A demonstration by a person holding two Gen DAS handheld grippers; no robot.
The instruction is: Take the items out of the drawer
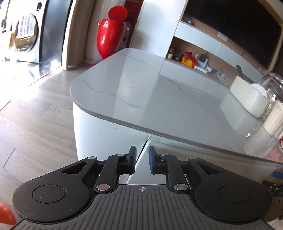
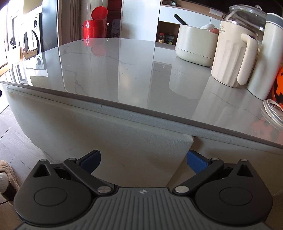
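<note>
A low table with a grey marble top [image 2: 109,70] has a white padded drawer front [image 2: 123,141] under its edge. The front's right end stands slightly out from the neighbouring panel, leaving a dark gap [image 2: 193,139]. My right gripper [image 2: 143,155] is open wide just before this front, and its right finger [image 2: 196,161] is beside that end. In the left wrist view my left gripper [image 1: 142,150] is almost shut, with a narrow gap and nothing in it, pointing at a seam [image 1: 144,146] between white panels. No drawer contents are visible.
On the tabletop at the right stand a cream round container [image 2: 194,46], a ribbed cream jug [image 2: 230,58], a glass jar [image 2: 247,16], a grey tumbler [image 2: 265,56] and an orange pumpkin toy [image 2: 279,85]. A red bin [image 1: 111,33] stands behind on the wooden floor [image 1: 35,123].
</note>
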